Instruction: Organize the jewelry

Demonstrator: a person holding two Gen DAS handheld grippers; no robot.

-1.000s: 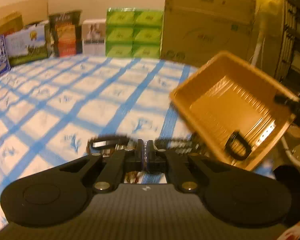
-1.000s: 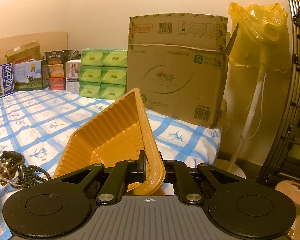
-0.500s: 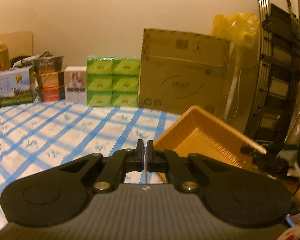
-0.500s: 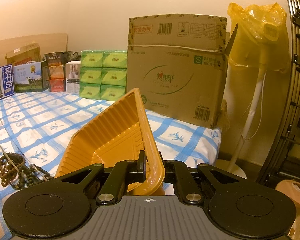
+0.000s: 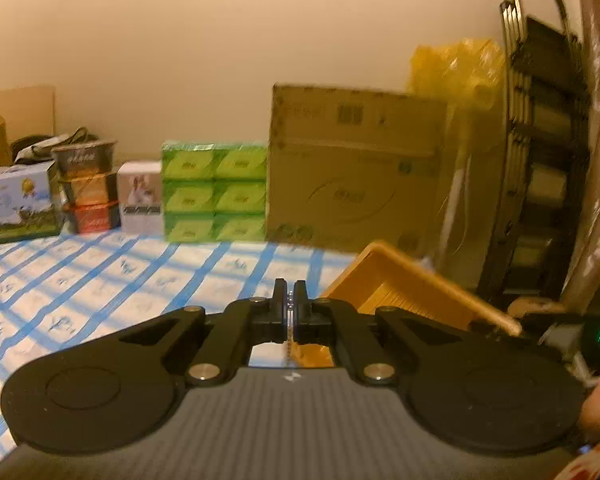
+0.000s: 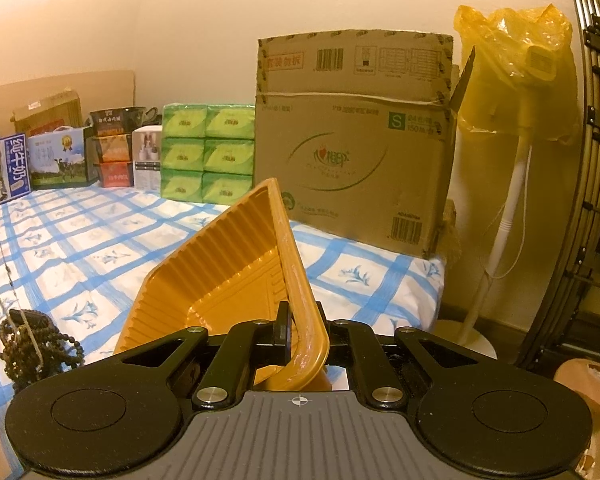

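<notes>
My left gripper [image 5: 289,294] is shut on a thin chain [image 5: 289,344] that hangs down between its fingers. In the right wrist view that chain [image 6: 0,256] runs taut from the upper left down to a pile of dark bead strings [image 6: 24,348] on the blue-checked cloth [image 6: 100,248]. My right gripper [image 6: 300,316] is shut on the rim of an orange plastic tray [image 6: 228,264], which it holds tilted over the cloth. The tray [image 5: 412,292] also shows to the right of the left gripper. The tray's inside is mostly hidden.
At the back stand a large cardboard box [image 6: 356,140], stacked green tissue packs [image 6: 208,152] and several small cartons [image 6: 56,160]. A fan under a yellow bag [image 6: 516,60] and a folded metal rack [image 6: 596,160] stand right of the cloth's edge.
The left gripper has risen from the bead pile and tipped up, drawing the thin chain tight. The right gripper and tray have stayed put.
</notes>
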